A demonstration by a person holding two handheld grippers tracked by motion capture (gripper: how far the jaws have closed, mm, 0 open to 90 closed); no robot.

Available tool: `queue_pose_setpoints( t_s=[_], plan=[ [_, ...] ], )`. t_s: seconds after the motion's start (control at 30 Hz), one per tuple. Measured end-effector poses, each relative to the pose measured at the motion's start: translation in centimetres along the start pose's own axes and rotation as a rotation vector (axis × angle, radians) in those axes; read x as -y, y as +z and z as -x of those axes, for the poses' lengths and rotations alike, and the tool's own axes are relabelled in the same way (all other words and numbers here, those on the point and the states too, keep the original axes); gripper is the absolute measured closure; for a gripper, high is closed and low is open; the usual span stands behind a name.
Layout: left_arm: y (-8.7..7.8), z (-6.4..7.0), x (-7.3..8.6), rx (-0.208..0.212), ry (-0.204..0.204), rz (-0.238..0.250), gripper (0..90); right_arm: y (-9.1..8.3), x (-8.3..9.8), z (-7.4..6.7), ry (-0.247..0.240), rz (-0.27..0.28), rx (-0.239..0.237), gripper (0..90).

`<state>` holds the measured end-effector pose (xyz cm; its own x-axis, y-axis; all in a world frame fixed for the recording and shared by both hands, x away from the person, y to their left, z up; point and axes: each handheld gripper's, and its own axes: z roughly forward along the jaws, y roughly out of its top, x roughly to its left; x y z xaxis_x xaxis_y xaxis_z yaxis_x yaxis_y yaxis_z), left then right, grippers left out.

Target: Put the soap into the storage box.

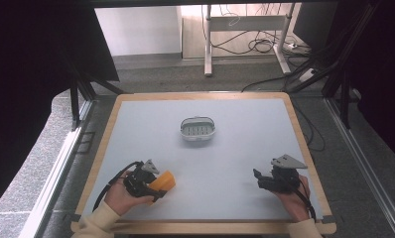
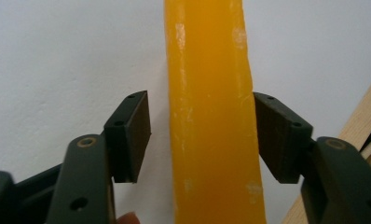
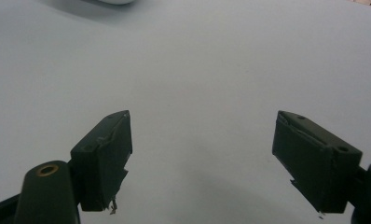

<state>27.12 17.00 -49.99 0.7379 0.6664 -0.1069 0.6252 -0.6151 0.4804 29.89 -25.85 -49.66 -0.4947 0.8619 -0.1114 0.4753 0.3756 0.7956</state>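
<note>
Soap, plain yellow, unlabelled, between left claw pads.

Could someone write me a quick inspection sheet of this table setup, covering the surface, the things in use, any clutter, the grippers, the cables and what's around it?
Surface: pale grey table with a wooden rim, looks clean.
Job's things: orange bar lying near the left corner; small white basket farther back at mid-table.
Clutter: nothing seen.
Grippers: left gripper straddles the orange bar, one pad against it, a gap at the other; right gripper open over bare table, holding nothing.
Cables: a black cable trails from the left gripper; loose cables on the floor behind.
Surroundings: dark frame posts at both sides, a white desk leg beyond the table.
</note>
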Motion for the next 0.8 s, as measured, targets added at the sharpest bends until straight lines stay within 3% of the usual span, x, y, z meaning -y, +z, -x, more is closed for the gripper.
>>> queue_pose_setpoints(
  t_s=[0.17, 0.23, 0.5, 0.57, 0.8],
  plan=[
    [0.47, 0.15, -0.03, -0.003, -0.014, -0.026, 53.0, 0.01, 0.00, 0.00, 0.000, 0.000, 0.000, 19.9],
    [0.66, 0.23, -0.03, -0.023, -0.013, -0.040, 60.3, 0.02, 0.01, -0.01, -0.002, -0.001, 0.001, 19.9],
    [0.64, 0.35, -0.11, -0.035, -0.027, -0.045, 61.4, -0.02, -0.04, -0.09, -0.004, -0.001, 0.000, 19.9],
    [0.68, 0.44, -0.02, -0.041, -0.031, -0.024, 61.5, -0.03, -0.06, -0.12, -0.004, 0.000, 0.000, 19.9],
    [0.58, 0.36, -0.07, -0.037, -0.030, -0.019, 61.6, -0.06, -0.07, -0.13, -0.006, 0.002, 0.003, 19.9]
  ],
)
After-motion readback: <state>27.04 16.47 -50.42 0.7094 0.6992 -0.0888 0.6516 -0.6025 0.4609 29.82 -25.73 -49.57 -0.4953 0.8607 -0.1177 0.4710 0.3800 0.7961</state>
